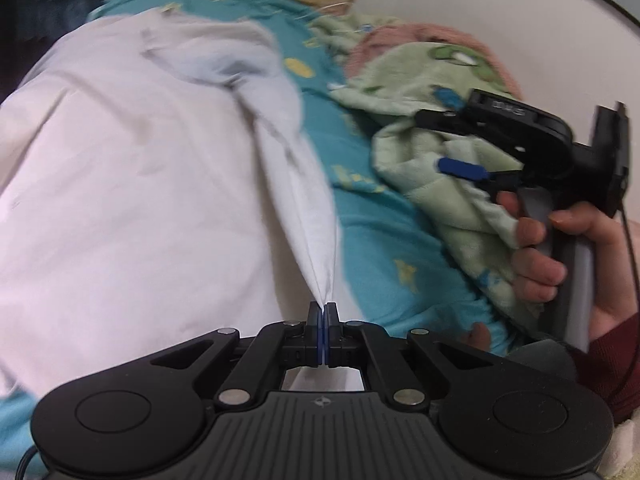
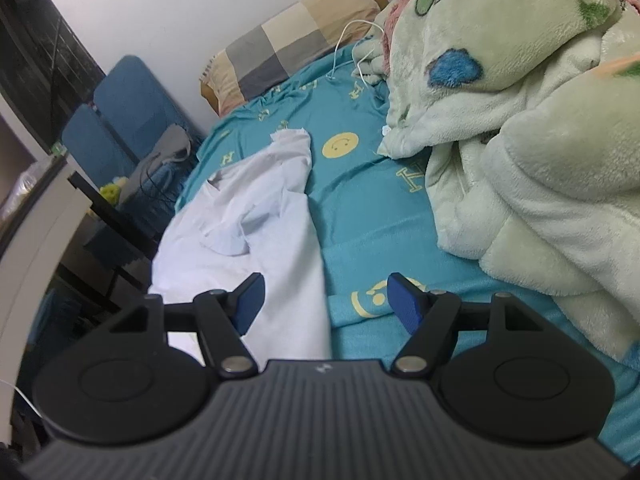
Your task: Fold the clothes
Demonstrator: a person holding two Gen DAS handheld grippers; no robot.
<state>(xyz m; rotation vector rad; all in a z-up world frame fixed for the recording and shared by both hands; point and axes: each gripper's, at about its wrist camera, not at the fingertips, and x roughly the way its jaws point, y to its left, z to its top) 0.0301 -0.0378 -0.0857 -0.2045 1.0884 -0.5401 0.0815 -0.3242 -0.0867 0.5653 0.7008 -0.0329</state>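
A white shirt (image 1: 120, 184) lies spread on a teal bed sheet (image 1: 384, 232). My left gripper (image 1: 323, 308) is shut on a pulled-up fold of the white shirt, which stretches taut from the jaws toward the shirt's bunched middle. My right gripper (image 2: 326, 300) is open and empty, held above the shirt's right edge (image 2: 280, 232) and the sheet (image 2: 360, 184). The right gripper also shows in the left wrist view (image 1: 460, 148), held in a hand over the green blanket.
A green fleece blanket (image 2: 520, 140) is piled on the right of the bed. A checked pillow (image 2: 288, 44) lies at the head by the wall, with a white cable (image 2: 344, 44). A blue folding chair (image 2: 120, 120) and a dark desk stand at the left.
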